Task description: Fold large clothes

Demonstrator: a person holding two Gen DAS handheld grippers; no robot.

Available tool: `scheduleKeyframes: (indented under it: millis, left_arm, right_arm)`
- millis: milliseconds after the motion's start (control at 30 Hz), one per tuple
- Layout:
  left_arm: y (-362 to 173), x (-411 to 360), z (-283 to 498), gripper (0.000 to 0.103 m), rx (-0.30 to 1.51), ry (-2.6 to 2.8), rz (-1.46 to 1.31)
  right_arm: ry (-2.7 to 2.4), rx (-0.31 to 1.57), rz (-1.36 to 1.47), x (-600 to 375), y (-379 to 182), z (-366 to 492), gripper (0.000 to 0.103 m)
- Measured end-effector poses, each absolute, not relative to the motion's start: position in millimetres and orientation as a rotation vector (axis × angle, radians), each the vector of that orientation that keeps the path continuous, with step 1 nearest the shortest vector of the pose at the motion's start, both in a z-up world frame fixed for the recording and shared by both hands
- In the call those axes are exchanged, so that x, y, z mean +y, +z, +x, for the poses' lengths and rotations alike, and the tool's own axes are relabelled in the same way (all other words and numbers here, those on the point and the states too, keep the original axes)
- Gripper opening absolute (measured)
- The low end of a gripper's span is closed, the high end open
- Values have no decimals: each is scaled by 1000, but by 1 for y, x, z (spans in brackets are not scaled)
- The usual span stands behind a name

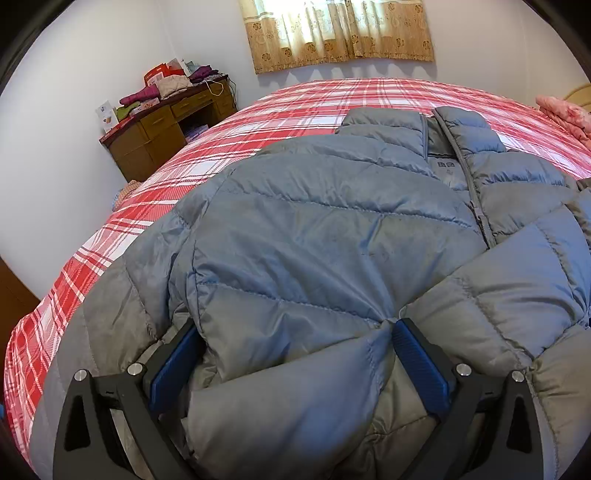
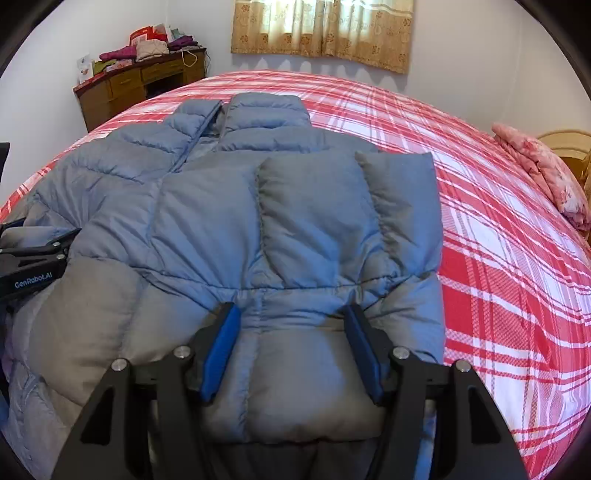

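Note:
A grey-blue puffer jacket (image 1: 332,236) (image 2: 295,206) lies front up on the red plaid bed (image 1: 295,107) (image 2: 498,229), collar toward the far side. Both sleeves are folded in over the body. My left gripper (image 1: 295,343) stands wide open at the near hem, with puffy fabric lying between its blue pads (image 1: 417,354). My right gripper (image 2: 293,321) is also at the near hem. Its fingers (image 2: 221,347) are apart and a bulge of the jacket fills the gap, without being clamped. The left gripper's body (image 2: 33,262) shows at the left edge of the right wrist view.
A wooden desk (image 1: 166,129) (image 2: 136,88) piled with clothes and boxes stands in the far left corner. A curtained window (image 1: 340,33) is behind the bed. A pink folded quilt (image 2: 546,177) lies at the bed's right edge, by a wooden headboard.

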State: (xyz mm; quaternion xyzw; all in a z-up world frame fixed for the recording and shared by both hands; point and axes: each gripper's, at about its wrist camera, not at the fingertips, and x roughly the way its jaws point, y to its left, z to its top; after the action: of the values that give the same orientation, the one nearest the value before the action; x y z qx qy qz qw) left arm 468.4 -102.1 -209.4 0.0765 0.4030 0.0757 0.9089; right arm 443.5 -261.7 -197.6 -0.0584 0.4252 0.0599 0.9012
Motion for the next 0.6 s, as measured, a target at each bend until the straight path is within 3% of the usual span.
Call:
scheduleKeyframes:
  millis: [500, 600]
  left_arm:
    - [-209, -99, 473, 102, 857, 132, 134]
    - [-196, -90, 468, 102, 879, 89, 141]
  right_arm:
    - [114, 888, -137, -260, -198, 448, 65]
    - [110, 907, -141, -266, -187, 442, 79]
